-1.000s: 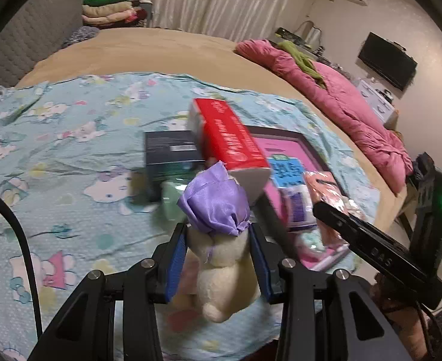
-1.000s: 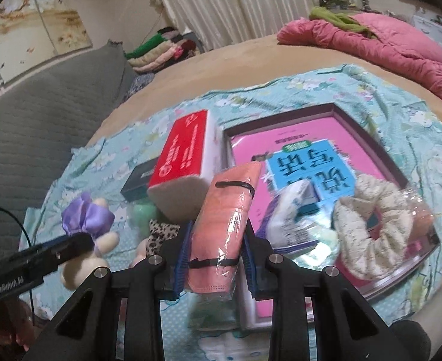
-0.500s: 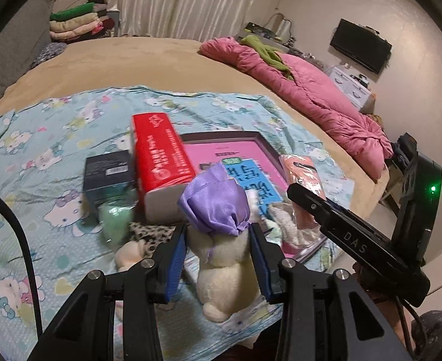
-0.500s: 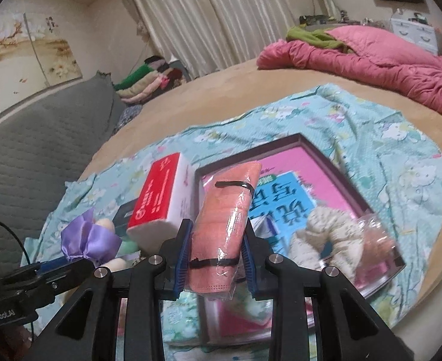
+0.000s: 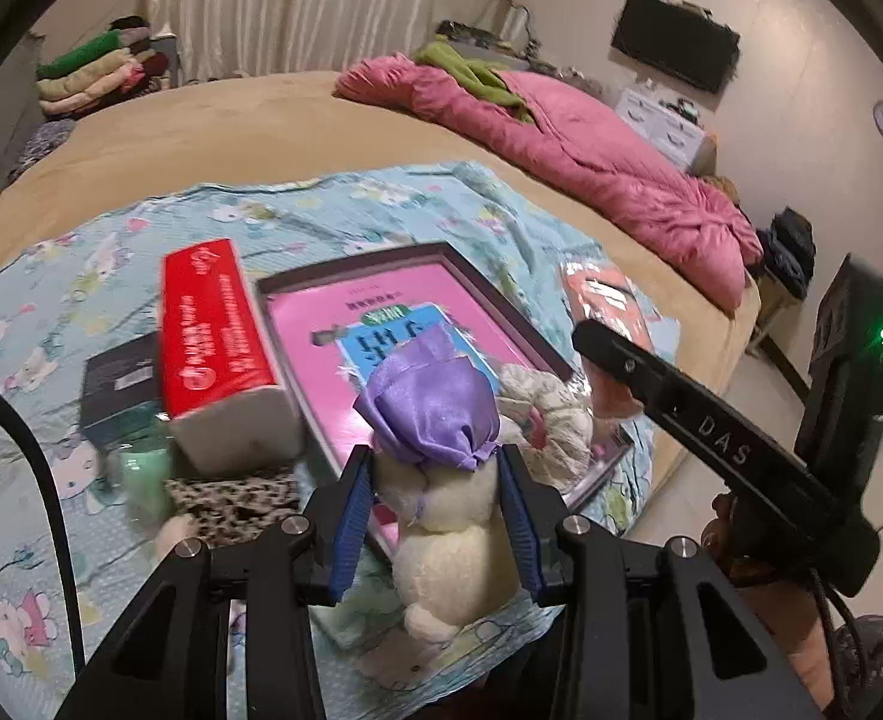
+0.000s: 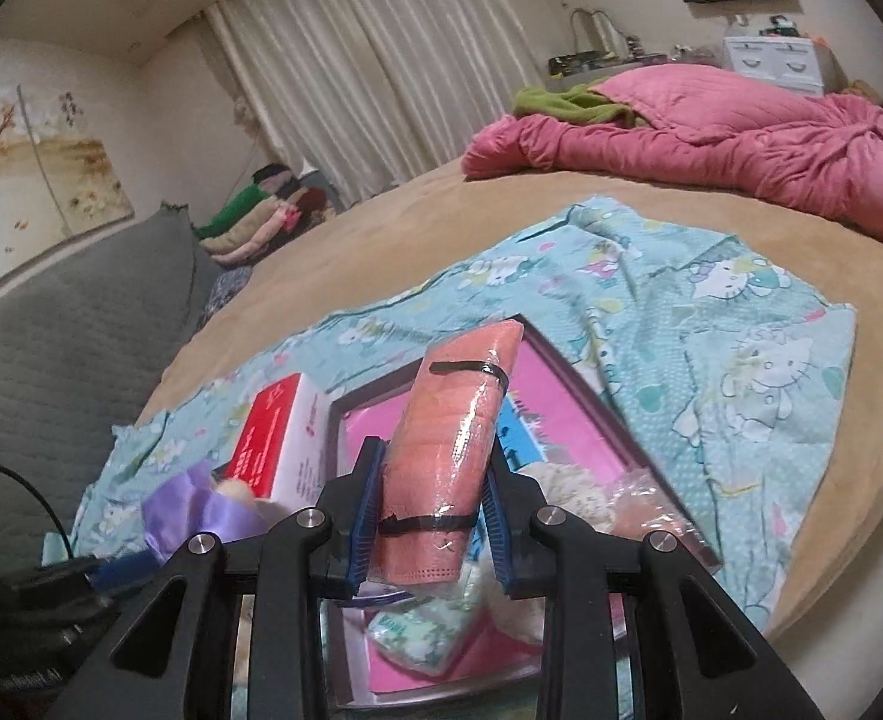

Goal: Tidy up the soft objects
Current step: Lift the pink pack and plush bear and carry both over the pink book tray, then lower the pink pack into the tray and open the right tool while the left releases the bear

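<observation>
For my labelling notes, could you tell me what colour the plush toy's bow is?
Purple satin bow, clearest in the left wrist view.

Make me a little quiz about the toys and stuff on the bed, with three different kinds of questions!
1. True or false: the left gripper is shut on the plush toy with the purple bow.
2. What does the right gripper hold? A) red tissue pack B) wrapped pink mask pack C) scrunchie
3. Fill in: the red tissue pack lies on the blue cartoon sheet, beside the ____ tray.

Key
1. True.
2. B, the pink mask pack.
3. Pink: the pink tray holds the scrunchie.
</observation>
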The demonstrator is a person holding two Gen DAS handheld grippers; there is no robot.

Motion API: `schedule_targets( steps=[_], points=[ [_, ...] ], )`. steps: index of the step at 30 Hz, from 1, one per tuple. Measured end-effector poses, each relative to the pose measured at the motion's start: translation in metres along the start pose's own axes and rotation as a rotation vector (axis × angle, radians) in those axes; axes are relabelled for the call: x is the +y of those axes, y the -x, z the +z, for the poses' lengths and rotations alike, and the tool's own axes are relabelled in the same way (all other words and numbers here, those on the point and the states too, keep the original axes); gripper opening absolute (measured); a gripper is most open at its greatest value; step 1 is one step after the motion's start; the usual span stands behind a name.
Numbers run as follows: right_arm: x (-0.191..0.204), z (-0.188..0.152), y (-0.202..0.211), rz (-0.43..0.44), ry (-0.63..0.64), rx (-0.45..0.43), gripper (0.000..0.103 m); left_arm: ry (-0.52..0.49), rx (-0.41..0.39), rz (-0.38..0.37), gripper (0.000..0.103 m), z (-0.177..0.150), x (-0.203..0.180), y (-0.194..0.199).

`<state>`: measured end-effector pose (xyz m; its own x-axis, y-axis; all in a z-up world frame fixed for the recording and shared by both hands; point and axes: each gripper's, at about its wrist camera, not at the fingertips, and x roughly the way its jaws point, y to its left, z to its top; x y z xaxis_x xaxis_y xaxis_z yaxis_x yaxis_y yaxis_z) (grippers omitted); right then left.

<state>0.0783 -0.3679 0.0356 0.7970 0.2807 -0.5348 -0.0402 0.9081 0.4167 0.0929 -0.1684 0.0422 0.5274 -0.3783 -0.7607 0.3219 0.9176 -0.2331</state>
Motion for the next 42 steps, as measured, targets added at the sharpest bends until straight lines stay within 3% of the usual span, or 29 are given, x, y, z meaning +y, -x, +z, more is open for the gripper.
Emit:
schedule_targets(
  steps=[17,32,42],
  points=[
    [-0.02,0.001,-0.004,0.01,-0.033,0.021,0.031,-0.073,0.123,-0.026,0.041,0.008,-0.037,-0.069],
    [-0.038,-0.003,-0.017,-0.012,-0.059,0.067,0.031,-0.084,0.183,-0.015,0.041,0.002,-0.031,-0.102],
    [-0.032,-0.01,-0.035,0.003,-0.016,0.133,0.031,-0.027,0.194,-0.003,0.042,0.004,-0.009,-0.111]
  ],
)
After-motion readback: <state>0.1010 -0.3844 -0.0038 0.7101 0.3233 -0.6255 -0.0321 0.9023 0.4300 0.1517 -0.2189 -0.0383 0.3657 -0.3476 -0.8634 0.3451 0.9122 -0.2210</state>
